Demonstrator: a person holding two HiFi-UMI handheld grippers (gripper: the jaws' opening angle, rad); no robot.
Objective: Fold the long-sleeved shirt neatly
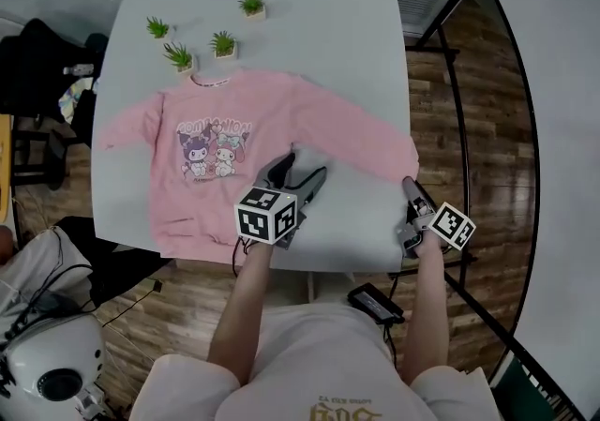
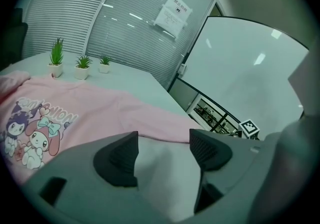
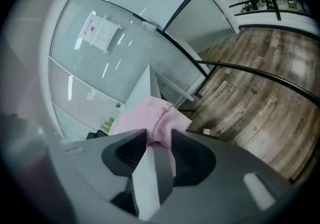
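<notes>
Potted plants (image 1: 223, 44) crowd the far left of the table (image 1: 328, 16) (far right open).

Pink shirt (image 1: 272, 124) lies flat on grey table (image 1: 328, 16).

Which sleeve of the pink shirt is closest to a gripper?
The sleeve reaching the picture's right; the right gripper is at its cuff. The other sleeve lies far left.
</notes>
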